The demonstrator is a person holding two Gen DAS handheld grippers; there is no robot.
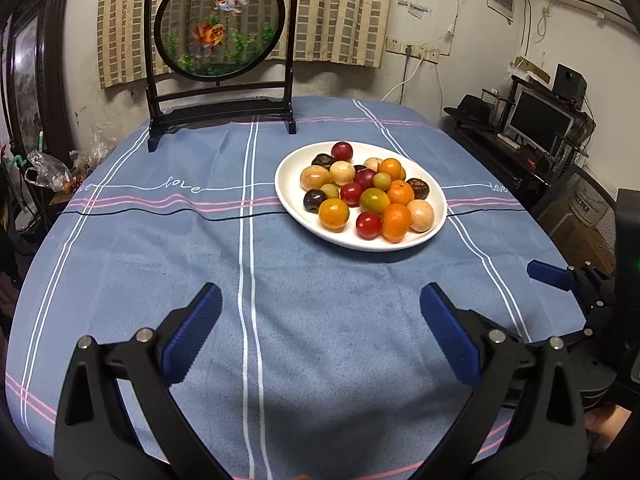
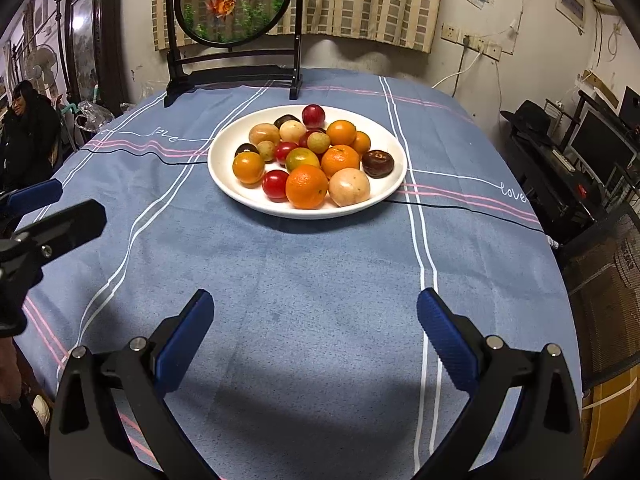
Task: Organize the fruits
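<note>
Fruits (image 2: 308, 152), mixed lot: oranges, red and dark plum-like pieces, pale yellow rounds and a green-tinged one, all heaped on one white plate (image 2: 224, 184) that sits on the desk (image 2: 300, 280), which wears a blue cloth with white and pink stripes. From the right wrist view the plate lies at twelve o'clock, a little left of centre; from the left wrist view it lies toward one o'clock. No fruit shows loose on the cloth, and no second dish, bowl or basket is in sight. Status of task: ambiguous. Such a plate fits either a gathered pile that already counts as tidy, or an unsorted mix awaiting separation by kind (the colours lie jumbled, not grouped); the pictures do not settle which. Left gripper (image 1: 320, 332): fingers spread wide, holding nothing, poised above the near edge of the desk and aimed across bare cloth toward the plate, well apart from it. Right gripper (image 2: 316, 332): likewise wide and empty, level, aimed nearly straight at the plate, well apart from it. Each gripper appears at the edge of the other's view, so the two are side by side. Background item: framed goldfish screen (image 1: 218, 28) at the desk's far edge, at eleven o'clock.
</note>
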